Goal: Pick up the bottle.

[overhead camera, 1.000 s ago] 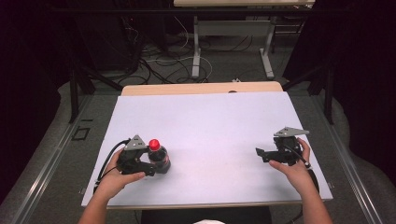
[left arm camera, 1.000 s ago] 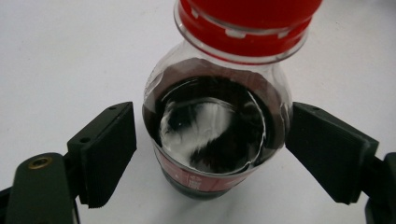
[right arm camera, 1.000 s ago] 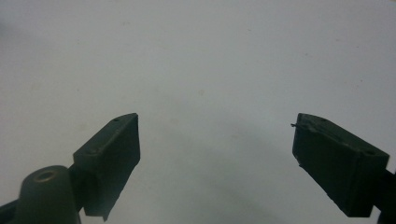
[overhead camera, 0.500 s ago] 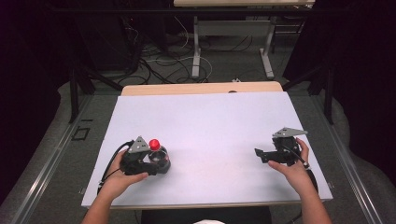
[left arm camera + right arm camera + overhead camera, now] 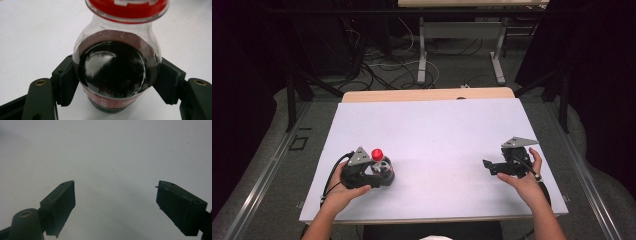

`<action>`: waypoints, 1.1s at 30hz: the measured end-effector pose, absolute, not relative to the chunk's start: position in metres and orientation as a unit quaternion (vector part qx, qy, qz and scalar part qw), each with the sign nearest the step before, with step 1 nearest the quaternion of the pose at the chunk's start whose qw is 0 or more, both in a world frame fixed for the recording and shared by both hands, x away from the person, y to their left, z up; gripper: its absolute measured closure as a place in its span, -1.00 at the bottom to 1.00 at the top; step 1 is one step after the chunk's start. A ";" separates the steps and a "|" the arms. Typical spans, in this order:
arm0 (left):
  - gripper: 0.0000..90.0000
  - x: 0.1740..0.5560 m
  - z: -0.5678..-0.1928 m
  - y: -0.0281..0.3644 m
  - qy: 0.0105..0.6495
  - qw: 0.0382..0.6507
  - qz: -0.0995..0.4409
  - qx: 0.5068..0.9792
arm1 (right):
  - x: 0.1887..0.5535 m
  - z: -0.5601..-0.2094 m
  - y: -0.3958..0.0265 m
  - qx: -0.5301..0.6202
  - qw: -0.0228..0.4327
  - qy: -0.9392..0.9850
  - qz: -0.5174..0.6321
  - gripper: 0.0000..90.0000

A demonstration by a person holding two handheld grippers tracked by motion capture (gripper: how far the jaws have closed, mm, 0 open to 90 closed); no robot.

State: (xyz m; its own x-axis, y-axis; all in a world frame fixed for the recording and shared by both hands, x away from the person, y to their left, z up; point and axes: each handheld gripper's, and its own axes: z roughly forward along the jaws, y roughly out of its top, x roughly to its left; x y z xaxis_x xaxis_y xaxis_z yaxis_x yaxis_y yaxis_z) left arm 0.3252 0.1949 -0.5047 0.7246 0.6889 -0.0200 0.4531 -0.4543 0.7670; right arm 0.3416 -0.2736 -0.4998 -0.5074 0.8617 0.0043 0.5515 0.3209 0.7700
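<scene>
Broad white surface [image 5: 437,135], pale and bare across its middle, with dark floor and cables beyond the far edge.

At the near left of it, left tool [image 5: 379,170] held low in the person's left hand [image 5: 344,192], jaws just closed in from a wider stance and now clamped on the bottle [image 5: 379,165]. Seen along that tool [image 5: 116,85]: ribbed black pads pressed to both flanks of the bottle [image 5: 116,72], touching the clear plastic at its widest part. Bottle upright on the surface, full of dark liquid almost to the shoulder, topped by a red cap [image 5: 126,6].

At the near right, well apart from the bottle, right tool [image 5: 487,165] held in the right hand [image 5: 524,177], pointed toward the middle of the surface. Seen along it, right tool [image 5: 116,202] spread wide, nothing between the jaws, bare white surface beneath.

Red label [image 5: 107,100] wrapped low round the bottle, with small white print too fine and too curved away to read; no brand legible.
</scene>
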 end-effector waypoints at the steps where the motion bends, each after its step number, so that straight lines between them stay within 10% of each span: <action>1: -0.34 0.325 -0.505 0.195 0.340 0.397 0.149 0.840 | 0.342 -0.500 -0.273 0.450 0.208 0.785 0.371 -0.66; 33: -0.33 0.337 -0.481 0.095 0.289 0.403 0.117 0.860 | 0.325 -0.435 -0.200 0.348 0.158 0.812 0.442 -0.24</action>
